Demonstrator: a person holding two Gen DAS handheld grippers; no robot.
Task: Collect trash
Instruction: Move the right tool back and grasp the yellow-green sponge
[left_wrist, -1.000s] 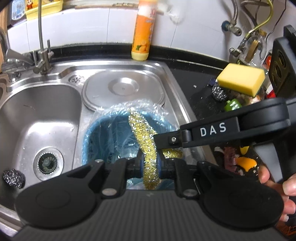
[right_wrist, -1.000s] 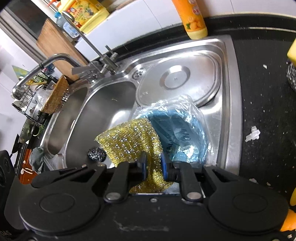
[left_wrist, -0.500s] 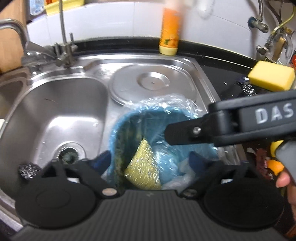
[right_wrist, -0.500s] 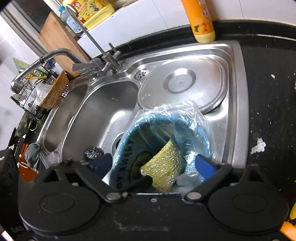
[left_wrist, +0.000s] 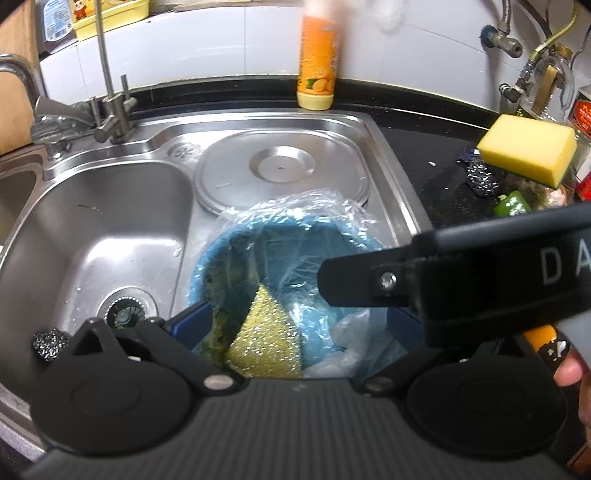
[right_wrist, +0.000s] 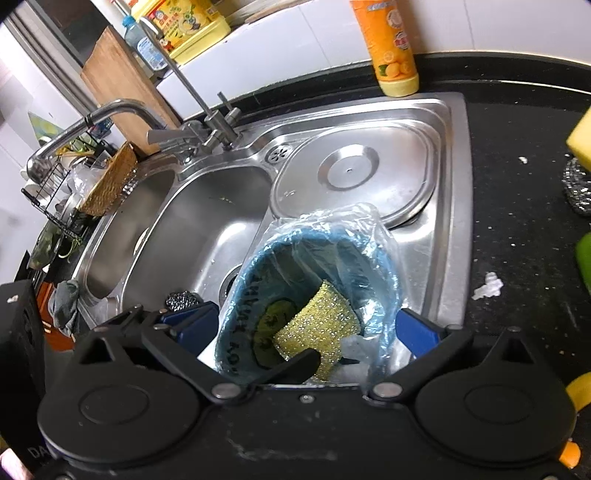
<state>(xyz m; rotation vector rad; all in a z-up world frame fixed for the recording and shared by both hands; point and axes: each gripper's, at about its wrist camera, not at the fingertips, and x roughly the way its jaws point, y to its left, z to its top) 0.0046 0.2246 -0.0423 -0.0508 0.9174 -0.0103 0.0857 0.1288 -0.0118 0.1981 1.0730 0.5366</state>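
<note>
The gold scrub cloth (left_wrist: 264, 334) now lies inside the blue bin (left_wrist: 258, 240), leaning on the bin's near wall. The bin has a clear bag in it and sits on the steel sink (left_wrist: 110, 240), at its right side, next to the round lid (left_wrist: 280, 173). Both tongs have just been opening, and nothing is between them. The left gripper (left_wrist: 295, 325) and the right gripper (right_wrist: 306, 325) are spread wide over the bin, so the cloth could drop in. A steel wool ball (left_wrist: 50, 343) sits in the basin near its front edge. I think that could be picked up next.
</note>
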